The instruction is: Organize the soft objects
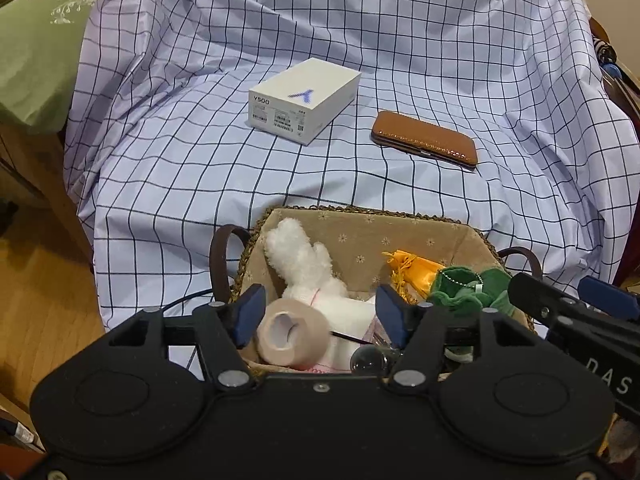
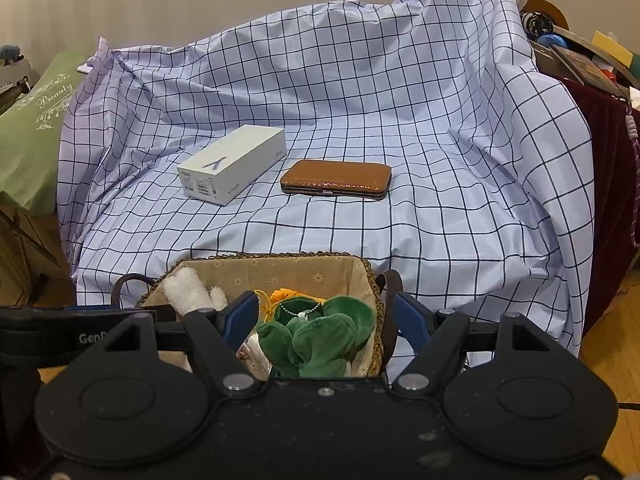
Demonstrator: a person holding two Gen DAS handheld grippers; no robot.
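A woven basket [image 1: 360,224] with a beige flowered lining stands at the near edge of the checked cloth; it also shows in the right wrist view [image 2: 280,270]. Inside lie a white plush toy [image 1: 304,268], a beige bandage roll [image 1: 290,330], an orange pouch [image 1: 416,268] and a green plush [image 1: 468,288] [image 2: 320,332]. My left gripper [image 1: 318,312] is open above the roll and white plush, holding nothing. My right gripper [image 2: 322,320] is open above the green plush, holding nothing.
A white phone box [image 1: 304,100] [image 2: 232,162] and a brown leather case [image 1: 426,140] [image 2: 336,179] lie on the blue checked cloth [image 1: 400,40] behind the basket. A green cushion [image 1: 36,40] is at the left. Cluttered shelves [image 2: 580,56] are at the right. Wooden floor [image 1: 36,300] lies below.
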